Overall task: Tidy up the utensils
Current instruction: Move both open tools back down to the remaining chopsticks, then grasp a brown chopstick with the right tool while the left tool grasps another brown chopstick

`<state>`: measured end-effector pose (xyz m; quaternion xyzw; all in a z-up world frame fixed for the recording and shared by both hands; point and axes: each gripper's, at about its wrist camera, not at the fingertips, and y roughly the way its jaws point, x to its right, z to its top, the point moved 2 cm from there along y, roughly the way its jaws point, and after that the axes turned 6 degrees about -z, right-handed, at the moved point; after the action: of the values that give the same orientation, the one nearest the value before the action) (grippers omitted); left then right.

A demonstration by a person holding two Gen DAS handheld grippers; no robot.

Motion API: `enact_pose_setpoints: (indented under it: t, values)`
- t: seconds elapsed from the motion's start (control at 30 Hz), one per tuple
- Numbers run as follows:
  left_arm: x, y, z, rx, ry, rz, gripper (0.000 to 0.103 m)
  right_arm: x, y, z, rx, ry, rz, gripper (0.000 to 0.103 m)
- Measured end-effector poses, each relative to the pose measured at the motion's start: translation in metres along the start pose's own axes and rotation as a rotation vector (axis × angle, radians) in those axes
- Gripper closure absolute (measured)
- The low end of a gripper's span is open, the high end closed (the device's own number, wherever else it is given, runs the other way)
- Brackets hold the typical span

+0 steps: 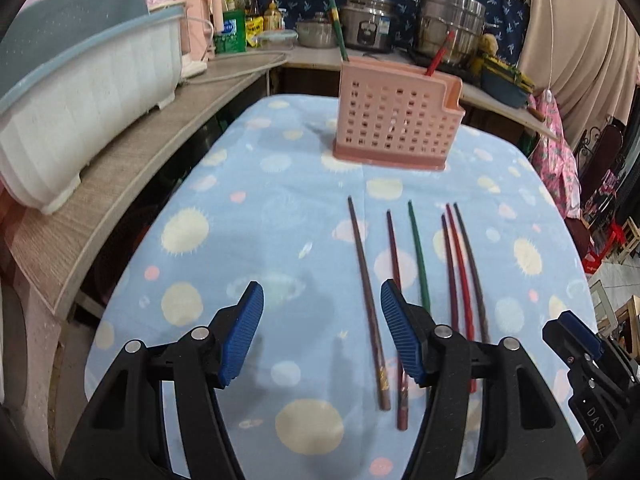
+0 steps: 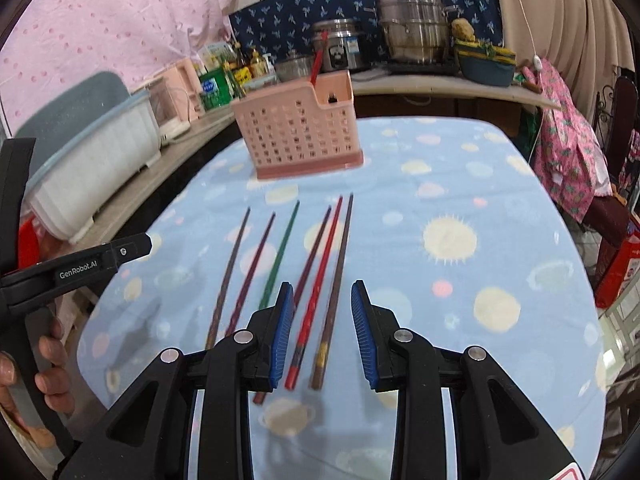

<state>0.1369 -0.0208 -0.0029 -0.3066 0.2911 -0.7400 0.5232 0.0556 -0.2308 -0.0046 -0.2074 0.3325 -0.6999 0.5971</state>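
Several chopsticks lie side by side on the blue patterned tablecloth (image 1: 248, 216): a brown one (image 1: 366, 296), a dark red one (image 1: 394, 256), a green one (image 1: 418, 252) and a group of three (image 1: 460, 264). A pink perforated utensil holder (image 1: 394, 120) stands beyond them with a green chopstick (image 1: 338, 28) and a red chopstick (image 1: 438, 56) upright in it. My left gripper (image 1: 322, 300) is open and empty above the near ends of the left chopsticks. My right gripper (image 2: 322, 300) is open and empty, straddling the red chopstick (image 2: 320, 284) and brown chopstick (image 2: 338, 276). The holder (image 2: 298, 136) stands behind.
A white dish rack (image 1: 80, 96) sits on the wooden counter (image 1: 132, 168) to the left. Pots (image 1: 448, 24), a rice cooker (image 1: 366, 24) and bottles (image 1: 256, 20) stand on the back counter. A chair with pink cloth (image 2: 568, 160) is at the right.
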Motion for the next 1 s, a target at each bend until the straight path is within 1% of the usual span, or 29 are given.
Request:
enact_pose_setpoints:
  t: [0.13,0.4,0.77,0.83,1.0]
  values:
    - [-0.004,0.008,-0.018,-0.041,-0.002,0.003,0.045,-0.001,0.010,-0.018,-0.038,-0.012,-0.012,0.073]
    - [-0.006,0.018,-0.040,-0.096,0.007,0.003,0.045,-0.004,0.027,-0.033,-0.086,-0.027,-0.025,0.073]
    - [-0.001,0.030,-0.053,-0.138,0.021,-0.007,0.045,-0.007,0.042,-0.040,-0.121,-0.046,-0.032,0.085]
    - [0.001,0.031,-0.053,-0.141,0.024,-0.009,0.045,-0.008,0.044,-0.041,-0.125,-0.051,-0.034,0.089]
    - [0.002,0.033,-0.056,-0.151,0.027,-0.013,0.045,-0.009,0.043,-0.043,-0.115,-0.060,-0.048,0.092]
